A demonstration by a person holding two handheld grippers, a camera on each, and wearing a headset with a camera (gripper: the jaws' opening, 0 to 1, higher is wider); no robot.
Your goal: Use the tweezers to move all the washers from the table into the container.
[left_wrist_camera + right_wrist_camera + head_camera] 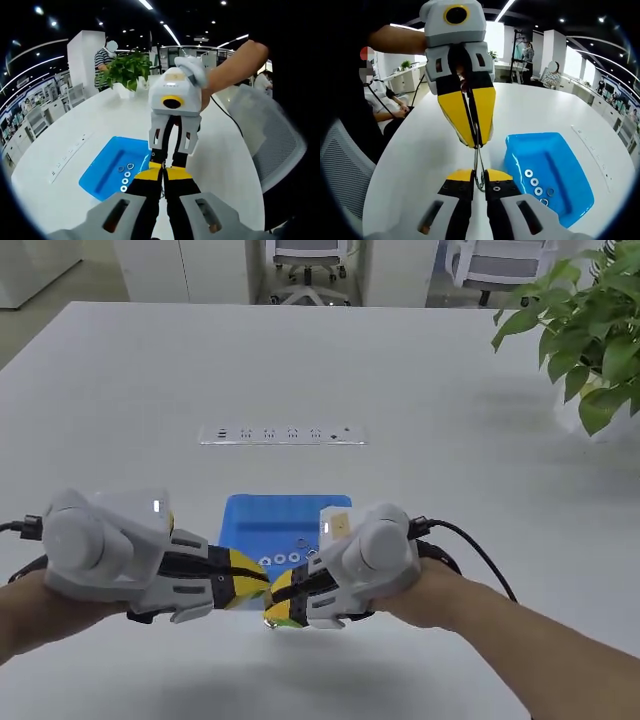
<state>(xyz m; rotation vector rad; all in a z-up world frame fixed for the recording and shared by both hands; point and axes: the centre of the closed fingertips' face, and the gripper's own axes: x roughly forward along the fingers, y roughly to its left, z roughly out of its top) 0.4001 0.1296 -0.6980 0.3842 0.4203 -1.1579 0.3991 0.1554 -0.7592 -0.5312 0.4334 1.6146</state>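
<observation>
My two grippers meet tip to tip near the table's front edge, just in front of a blue tray (250, 515). A thin pair of metal tweezers (478, 160) runs between them. My right gripper (479, 176) is shut on one end, and the left gripper (476, 142), opposite it, is shut on the other. In the head view the left gripper (262, 585) comes in from the left and the right gripper (275, 592) from the right. Several silver washers (285, 558) lie in a row inside the tray. The left gripper view has the left gripper (164, 175) and the tray (107, 167) with its washers (125, 175).
A white power strip (283, 435) lies flat beyond the tray. A potted plant (590, 330) stands at the far right of the table. Office chairs stand behind the far edge. People sit and stand in the room around the table.
</observation>
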